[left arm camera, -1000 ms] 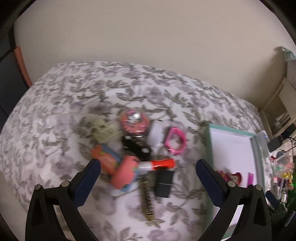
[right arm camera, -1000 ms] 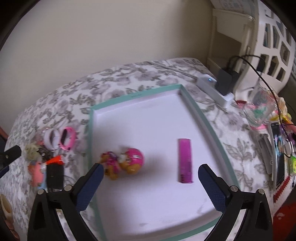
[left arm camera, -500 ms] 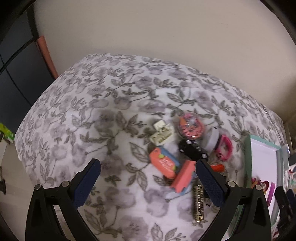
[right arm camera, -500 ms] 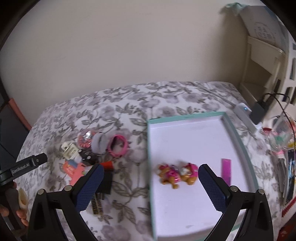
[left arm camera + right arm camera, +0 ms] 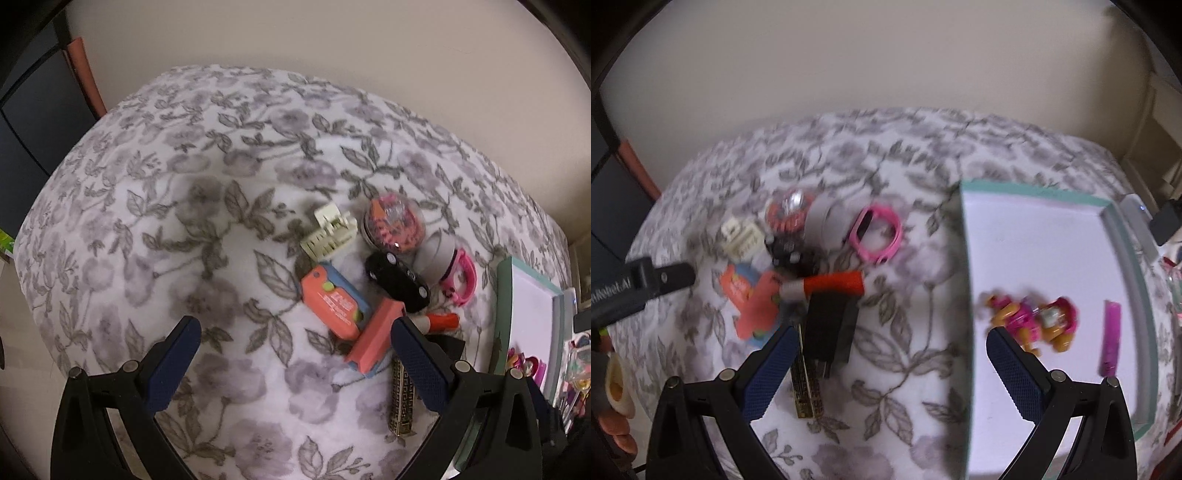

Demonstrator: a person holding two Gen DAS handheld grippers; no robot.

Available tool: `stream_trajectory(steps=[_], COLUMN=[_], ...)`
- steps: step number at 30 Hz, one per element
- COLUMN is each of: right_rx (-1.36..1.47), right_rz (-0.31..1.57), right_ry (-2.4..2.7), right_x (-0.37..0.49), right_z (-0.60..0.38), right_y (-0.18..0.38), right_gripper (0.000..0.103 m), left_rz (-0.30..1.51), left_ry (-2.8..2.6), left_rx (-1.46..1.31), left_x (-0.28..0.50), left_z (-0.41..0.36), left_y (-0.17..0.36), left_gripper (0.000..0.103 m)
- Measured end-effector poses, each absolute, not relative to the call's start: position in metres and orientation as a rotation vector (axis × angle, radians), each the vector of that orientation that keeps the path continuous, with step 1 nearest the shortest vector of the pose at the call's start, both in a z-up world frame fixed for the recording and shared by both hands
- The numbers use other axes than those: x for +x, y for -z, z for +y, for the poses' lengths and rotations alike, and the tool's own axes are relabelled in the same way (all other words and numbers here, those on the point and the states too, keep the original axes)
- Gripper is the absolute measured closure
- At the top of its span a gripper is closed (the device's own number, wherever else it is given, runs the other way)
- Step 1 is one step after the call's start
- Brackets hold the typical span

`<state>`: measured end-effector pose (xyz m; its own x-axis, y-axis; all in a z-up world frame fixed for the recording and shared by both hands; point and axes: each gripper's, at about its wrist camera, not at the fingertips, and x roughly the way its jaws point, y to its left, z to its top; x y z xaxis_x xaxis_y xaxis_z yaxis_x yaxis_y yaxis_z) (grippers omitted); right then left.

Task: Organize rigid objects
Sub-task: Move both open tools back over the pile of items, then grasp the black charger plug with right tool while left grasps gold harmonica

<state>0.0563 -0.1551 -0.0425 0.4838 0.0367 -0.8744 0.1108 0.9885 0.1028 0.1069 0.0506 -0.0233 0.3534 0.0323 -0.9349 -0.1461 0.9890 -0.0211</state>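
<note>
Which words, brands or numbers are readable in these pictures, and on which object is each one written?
"nRobot.AI", its start cut off by the frame edge: white letters on the black left hand-held gripper seen from the right wrist.
Unreadable, too blurred: white print on the coral-orange rectangular plastic case.
No other readable text.

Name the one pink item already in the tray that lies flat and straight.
The magenta stick near the tray's right wall; the two figures beside it are lumpy.
</note>
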Motion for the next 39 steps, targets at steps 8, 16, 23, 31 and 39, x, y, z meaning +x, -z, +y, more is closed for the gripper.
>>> stream_trajectory(steps=[8,16,23,31,39], right_rx=[0.158,0.124,0.14,0.177,0.177], right_rz=[1.107,1.145,1.152,1.172,1.206], right_ry=[0.008,-0.01,-0.033,-0.052,0.0], right_x=[0.067,0.075,0.078,0.074,0.063], right_z=[-0.14,-0.125,-0.12,-0.125,-0.142], right_y=[0.066,0.085,0.089,0.089,0.089], right_gripper=[0.003,0.025,0.056,0.072,0.073], left_rz=[1.296,1.366,1.427,1.463,1.478], left_ry=[-0.112,-0.113,-0.071,-0.047,-0.013], left_rx=[-0.155,-0.209,-0.27,-0.293,-0.207], left_x=[0.109,0.111,0.113,0.111,0.105], left_z=[0.045,0.041,0.034,0.026,-0.005], left_y=[0.046,0.062,0.074,0.084,0.088], left_gripper=[0.001,0.001,0.001,0.001,0.002])
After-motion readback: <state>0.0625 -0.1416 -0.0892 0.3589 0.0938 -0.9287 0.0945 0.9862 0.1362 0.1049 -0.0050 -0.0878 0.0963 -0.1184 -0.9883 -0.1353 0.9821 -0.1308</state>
